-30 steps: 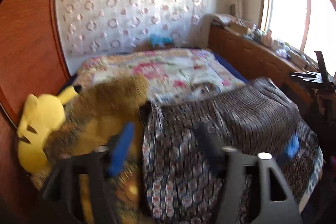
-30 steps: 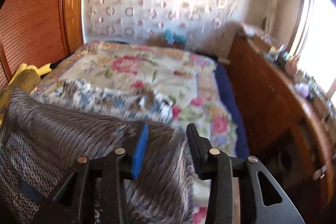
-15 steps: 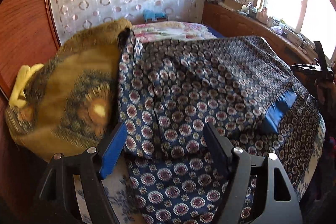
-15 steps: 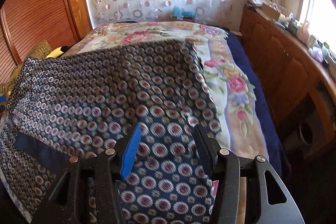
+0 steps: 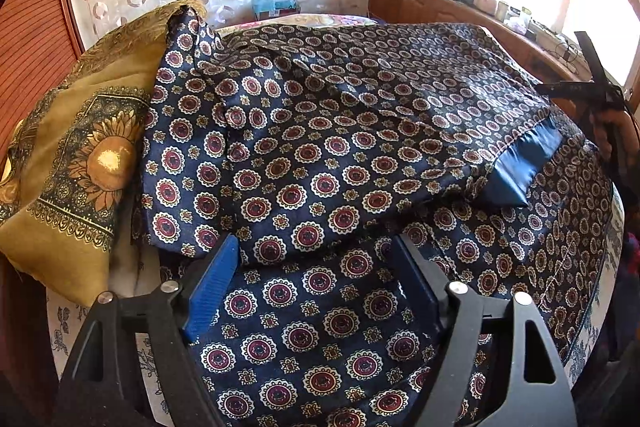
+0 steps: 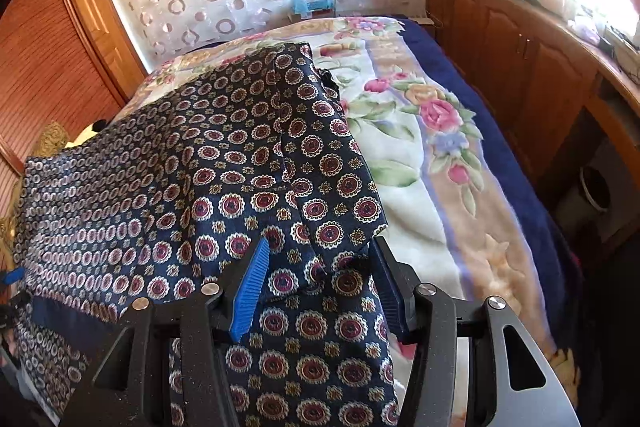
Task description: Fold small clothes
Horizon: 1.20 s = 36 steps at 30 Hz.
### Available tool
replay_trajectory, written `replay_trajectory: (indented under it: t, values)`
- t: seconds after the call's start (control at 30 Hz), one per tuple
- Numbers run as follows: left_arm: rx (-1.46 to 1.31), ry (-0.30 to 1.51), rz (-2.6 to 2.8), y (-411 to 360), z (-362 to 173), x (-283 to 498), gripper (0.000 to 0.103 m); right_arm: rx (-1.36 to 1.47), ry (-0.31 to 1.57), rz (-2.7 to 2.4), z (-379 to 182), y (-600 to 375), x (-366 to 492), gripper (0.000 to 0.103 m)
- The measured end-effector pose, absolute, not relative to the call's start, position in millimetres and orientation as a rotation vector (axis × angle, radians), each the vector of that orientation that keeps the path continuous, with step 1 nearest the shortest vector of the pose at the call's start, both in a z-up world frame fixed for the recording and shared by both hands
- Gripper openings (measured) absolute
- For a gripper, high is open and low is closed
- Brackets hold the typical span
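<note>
A navy garment with red and white medallions (image 5: 340,155) lies spread on the bed, its upper half folded over the lower part, a plain blue band (image 5: 520,163) at its right edge. It also shows in the right wrist view (image 6: 240,163). My left gripper (image 5: 316,267) is open just above the cloth near its front edge, nothing between its fingers. My right gripper (image 6: 320,267) is open over the garment's right corner; cloth lies under and between the fingers, not pinched.
A mustard sunflower-print cloth (image 5: 80,155) lies to the left of the garment. The floral blanket (image 6: 420,163) covers the bed to the right. A wooden cabinet (image 6: 520,59) runs along the right wall, a wooden wardrobe (image 6: 48,39) at left.
The garment's upper half has been brought over and laid down on its lower part. Both grippers have dropped low over the cloth and now stand open.
</note>
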State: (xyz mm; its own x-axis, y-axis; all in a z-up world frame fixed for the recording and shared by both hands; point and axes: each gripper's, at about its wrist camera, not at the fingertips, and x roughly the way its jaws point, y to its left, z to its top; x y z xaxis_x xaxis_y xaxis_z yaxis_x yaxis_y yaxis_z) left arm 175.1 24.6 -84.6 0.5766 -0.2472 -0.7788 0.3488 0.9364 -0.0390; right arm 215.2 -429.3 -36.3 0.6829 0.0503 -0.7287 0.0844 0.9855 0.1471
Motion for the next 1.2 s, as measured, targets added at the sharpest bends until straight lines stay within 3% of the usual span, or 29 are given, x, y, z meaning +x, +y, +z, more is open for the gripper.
replay_trajectory:
  t: [0.03,0.1,0.13,0.73,0.8,1.07,1.2]
  values:
    - [0.138,0.894,-0.349,22.0,-85.7,174.6,0.084,0.160,0.813,-0.035,-38.0,-425.6,219.3,0.034]
    - [0.169,0.896,-0.351,15.9,-87.3,173.5,0.088,0.145,0.785,-0.039,-43.3,-404.4,230.4,0.010]
    - [0.166,0.898,-0.353,17.1,-87.3,173.8,0.090,0.145,0.768,-0.036,-41.6,-402.5,229.9,0.008]
    - [0.156,0.897,-0.330,19.2,-87.9,170.8,0.090,0.150,0.738,-0.057,-48.2,-390.2,223.2,0.006]
    - [0.149,0.897,-0.325,21.5,-86.7,168.3,0.088,0.134,0.740,-0.068,-47.6,-387.1,223.4,0.006]
    - [0.018,0.796,-0.261,66.5,-55.5,146.4,0.056,0.105,0.741,-0.079,-45.2,-382.2,221.9,0.006]
    - [0.012,0.774,-0.177,85.7,-48.5,150.1,0.049,0.113,0.740,-0.073,-45.2,-383.0,221.4,0.006]
